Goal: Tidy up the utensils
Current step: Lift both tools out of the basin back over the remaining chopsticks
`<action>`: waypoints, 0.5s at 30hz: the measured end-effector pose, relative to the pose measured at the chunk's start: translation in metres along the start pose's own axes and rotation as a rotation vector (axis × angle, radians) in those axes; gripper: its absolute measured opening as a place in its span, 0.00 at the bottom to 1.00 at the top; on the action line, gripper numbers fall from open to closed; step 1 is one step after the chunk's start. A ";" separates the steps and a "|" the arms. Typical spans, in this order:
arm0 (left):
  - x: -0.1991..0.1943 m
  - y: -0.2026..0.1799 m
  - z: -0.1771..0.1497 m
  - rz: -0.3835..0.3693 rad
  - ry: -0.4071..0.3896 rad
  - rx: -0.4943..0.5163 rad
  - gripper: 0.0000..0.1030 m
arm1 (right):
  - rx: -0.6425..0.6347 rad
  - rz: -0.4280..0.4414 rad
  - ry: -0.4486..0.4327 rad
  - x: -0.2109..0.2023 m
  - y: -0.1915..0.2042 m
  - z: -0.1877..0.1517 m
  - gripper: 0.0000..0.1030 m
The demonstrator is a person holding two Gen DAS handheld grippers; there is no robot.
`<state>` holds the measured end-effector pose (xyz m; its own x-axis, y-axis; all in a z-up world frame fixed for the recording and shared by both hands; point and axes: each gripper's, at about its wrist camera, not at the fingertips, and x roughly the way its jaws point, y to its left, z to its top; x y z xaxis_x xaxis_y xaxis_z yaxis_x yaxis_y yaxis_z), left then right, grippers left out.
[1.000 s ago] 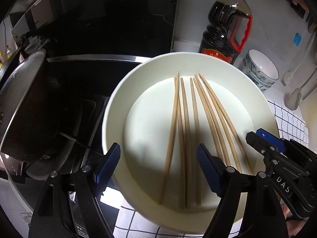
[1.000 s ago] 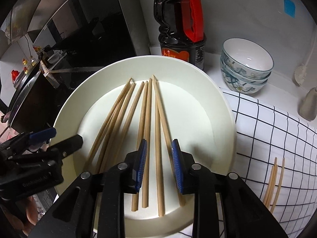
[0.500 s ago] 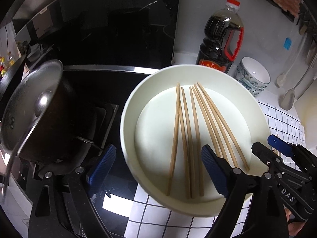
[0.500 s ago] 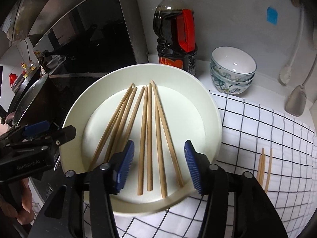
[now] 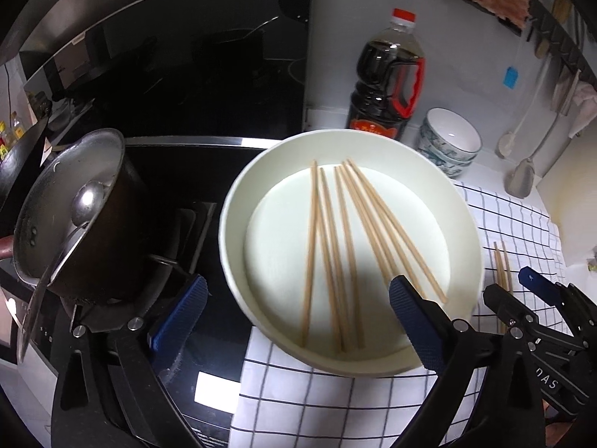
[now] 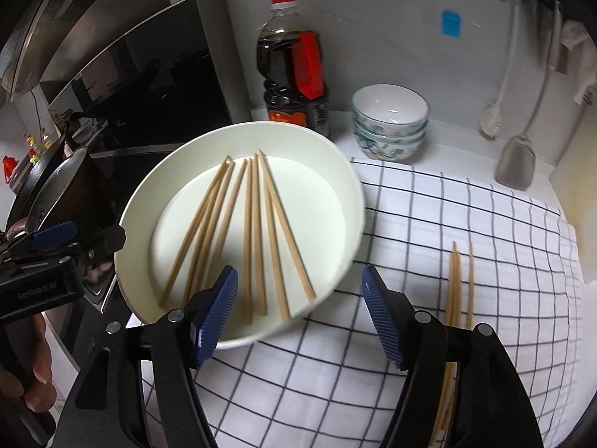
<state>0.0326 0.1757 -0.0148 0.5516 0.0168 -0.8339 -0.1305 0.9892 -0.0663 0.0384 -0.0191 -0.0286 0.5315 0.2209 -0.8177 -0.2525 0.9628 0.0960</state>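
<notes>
The left tool (image 5: pixel 298 321) stands wide, its jaws just opened further, nothing between its pads. The right tool (image 6: pixel 300 308) is also open and has just widened, holding nothing. The chopsticks (image 6: pixel 248 231) lie in the white plate (image 6: pixel 347 186) just ahead of both tools. Two more chopsticks (image 6: pixel 457 283) rest on the checked cloth (image 6: pixel 485 224) beside the right tool.
</notes>
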 end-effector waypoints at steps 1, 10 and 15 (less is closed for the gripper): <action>-0.001 -0.004 -0.001 -0.002 -0.001 0.003 0.94 | 0.002 -0.003 0.000 -0.002 -0.003 -0.002 0.64; -0.008 -0.057 -0.025 -0.029 0.013 0.007 0.94 | 0.024 -0.026 -0.005 -0.033 -0.058 -0.034 0.66; -0.014 -0.100 -0.047 -0.047 0.029 0.005 0.94 | 0.042 -0.035 -0.004 -0.052 -0.108 -0.065 0.67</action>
<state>-0.0012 0.0695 -0.0223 0.5333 -0.0339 -0.8452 -0.1006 0.9896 -0.1032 -0.0142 -0.1444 -0.0333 0.5428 0.1873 -0.8187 -0.1997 0.9757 0.0908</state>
